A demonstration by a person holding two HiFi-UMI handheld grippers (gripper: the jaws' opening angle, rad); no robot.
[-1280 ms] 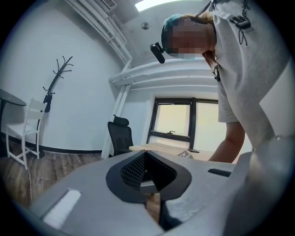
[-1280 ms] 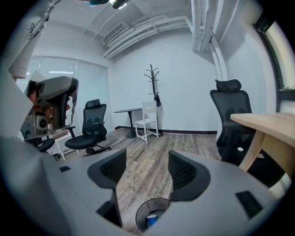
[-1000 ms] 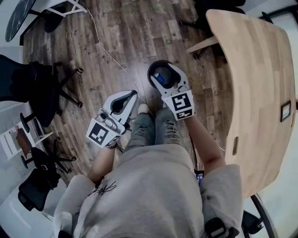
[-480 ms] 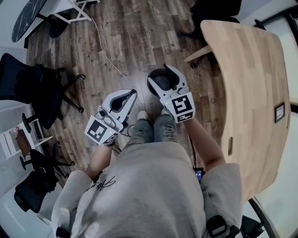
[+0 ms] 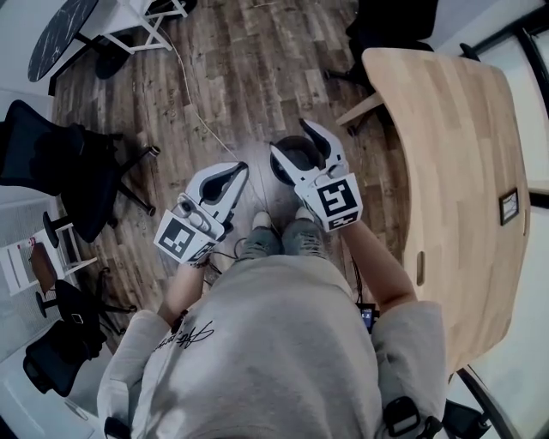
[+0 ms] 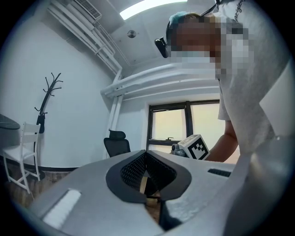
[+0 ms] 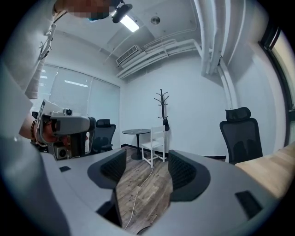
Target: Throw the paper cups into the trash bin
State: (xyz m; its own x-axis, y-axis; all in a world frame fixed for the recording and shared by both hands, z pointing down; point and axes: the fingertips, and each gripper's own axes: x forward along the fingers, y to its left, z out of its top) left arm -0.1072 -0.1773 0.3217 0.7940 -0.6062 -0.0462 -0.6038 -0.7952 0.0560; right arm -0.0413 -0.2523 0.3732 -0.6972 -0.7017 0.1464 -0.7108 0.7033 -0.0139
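Bright, even indoor light. A long white ceiling strip lamp [image 6: 146,7] glows at the left gripper view's top; the black-framed window [image 6: 184,122] looks washed out. Both gripper views bend strongly, with black corners. The dark plank floor [image 5: 249,129] shows a pale sheen.

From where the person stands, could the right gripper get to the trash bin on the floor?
Probably yes. In the head view the right gripper seems to hang right over the trash bin, jaws apart and empty, with nothing between the two. How far down the bin sits is hard to tell.
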